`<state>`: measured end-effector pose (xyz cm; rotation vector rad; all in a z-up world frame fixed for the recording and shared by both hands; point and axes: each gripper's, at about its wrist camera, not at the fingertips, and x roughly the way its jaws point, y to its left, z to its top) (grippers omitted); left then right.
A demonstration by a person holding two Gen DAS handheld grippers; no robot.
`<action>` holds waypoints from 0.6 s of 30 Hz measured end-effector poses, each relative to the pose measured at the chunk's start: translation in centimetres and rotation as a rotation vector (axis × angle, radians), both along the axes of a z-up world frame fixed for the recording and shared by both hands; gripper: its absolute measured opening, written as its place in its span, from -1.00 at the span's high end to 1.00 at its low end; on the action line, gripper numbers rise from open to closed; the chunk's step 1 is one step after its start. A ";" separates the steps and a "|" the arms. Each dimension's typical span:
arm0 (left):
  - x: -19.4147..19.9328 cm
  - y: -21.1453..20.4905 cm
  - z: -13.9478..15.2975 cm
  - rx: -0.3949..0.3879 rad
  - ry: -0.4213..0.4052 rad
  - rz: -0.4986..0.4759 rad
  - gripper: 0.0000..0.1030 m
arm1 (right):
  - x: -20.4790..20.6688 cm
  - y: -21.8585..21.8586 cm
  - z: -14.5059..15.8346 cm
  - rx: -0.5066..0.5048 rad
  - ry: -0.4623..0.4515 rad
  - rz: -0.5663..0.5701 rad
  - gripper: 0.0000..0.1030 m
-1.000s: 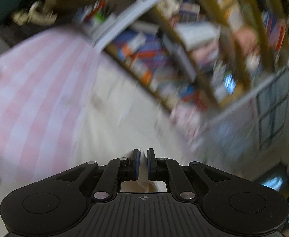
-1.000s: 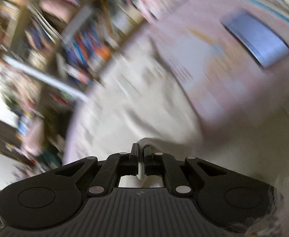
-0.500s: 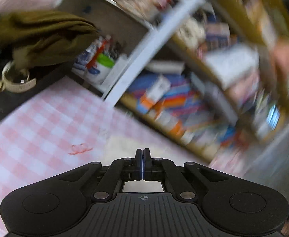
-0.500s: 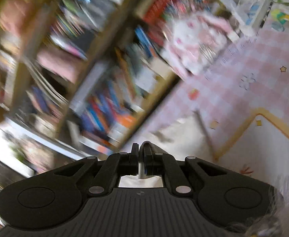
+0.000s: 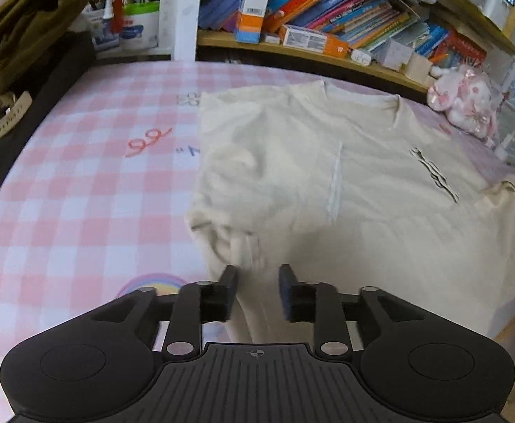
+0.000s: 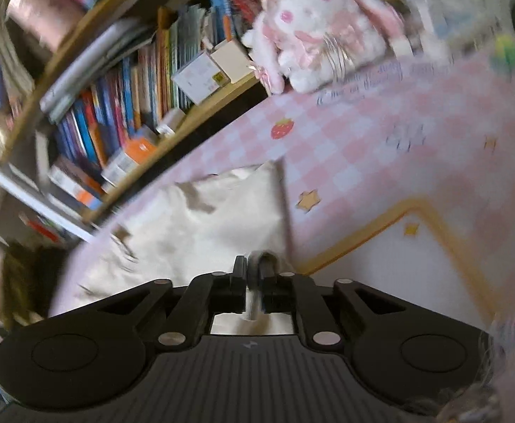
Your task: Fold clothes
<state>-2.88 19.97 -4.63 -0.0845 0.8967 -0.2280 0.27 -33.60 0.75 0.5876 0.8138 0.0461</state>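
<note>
Left hand-held gripper (image 5: 255,276) now spreading, shirt (image 5: 345,176) dropped; right hand-held gripper (image 6: 253,269) opening, fabric between.

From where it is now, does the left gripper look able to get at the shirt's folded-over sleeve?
Probably yes. The left gripper, its jaws opening, sits right at the cream T-shirt, with cloth between the pads. The folded-over sleeve lies just ahead, nothing over it.
</note>
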 end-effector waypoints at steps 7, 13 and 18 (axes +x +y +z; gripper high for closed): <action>1.6 -0.2 -0.5 -0.001 0.010 -0.020 0.33 | -0.2 1.8 1.2 -0.369 -0.039 0.241 -0.02; 1.7 -0.3 0.1 -0.032 -0.027 -0.018 0.94 | -1.5 1.8 2.2 -0.444 -0.083 0.529 -0.49; 0.2 0.2 3.0 -0.039 -0.132 -0.005 0.94 | -0.5 3.3 1.1 -0.696 -0.056 0.677 -0.46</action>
